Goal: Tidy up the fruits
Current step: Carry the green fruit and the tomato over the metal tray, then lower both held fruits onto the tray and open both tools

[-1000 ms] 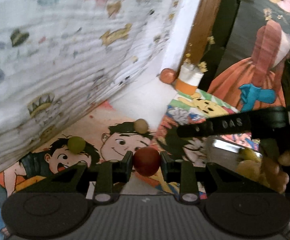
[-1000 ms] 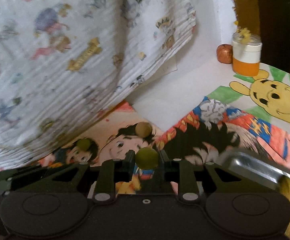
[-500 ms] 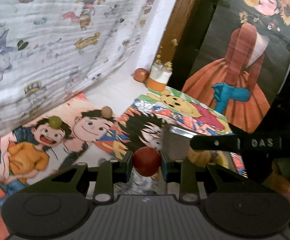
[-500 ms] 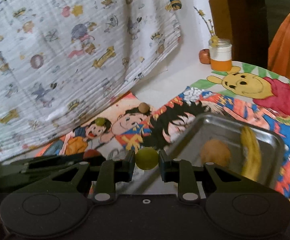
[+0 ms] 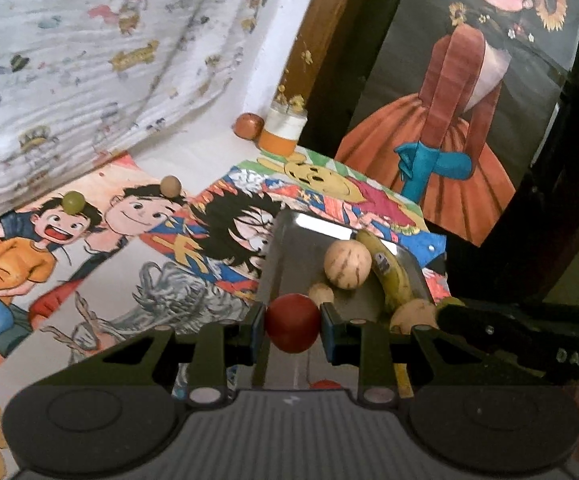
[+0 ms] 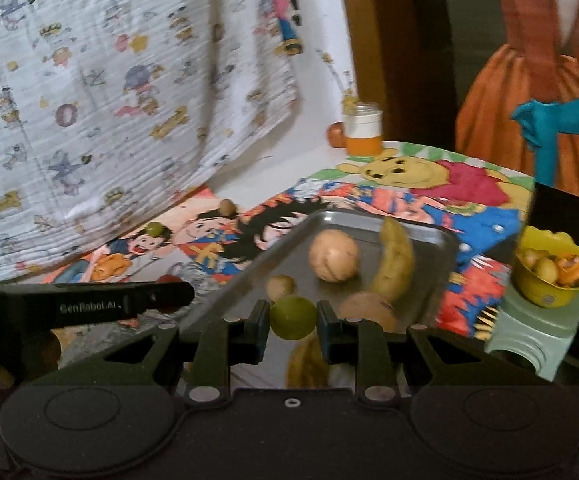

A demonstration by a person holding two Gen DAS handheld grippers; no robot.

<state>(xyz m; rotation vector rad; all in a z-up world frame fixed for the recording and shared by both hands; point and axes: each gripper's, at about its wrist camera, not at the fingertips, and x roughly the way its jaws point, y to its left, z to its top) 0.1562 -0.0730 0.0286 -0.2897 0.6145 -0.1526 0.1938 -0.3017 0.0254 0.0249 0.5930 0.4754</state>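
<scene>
Both grippers are now hovering over the metal tray's (image 6: pixel 429 236) near edge: left gripper (image 5: pixel 292 330) pinching a red fruit (image 5: pixel 292 323), right gripper (image 6: pixel 292 320) pinching a green fruit (image 6: pixel 292 317). Tray's holding a banana (image 6: pixel 395 266) and a round tan fruit (image 6: pixel 334 255).

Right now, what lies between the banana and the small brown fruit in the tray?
The large round tan fruit lies between banana and small brown fruit, in the right wrist view.
</scene>
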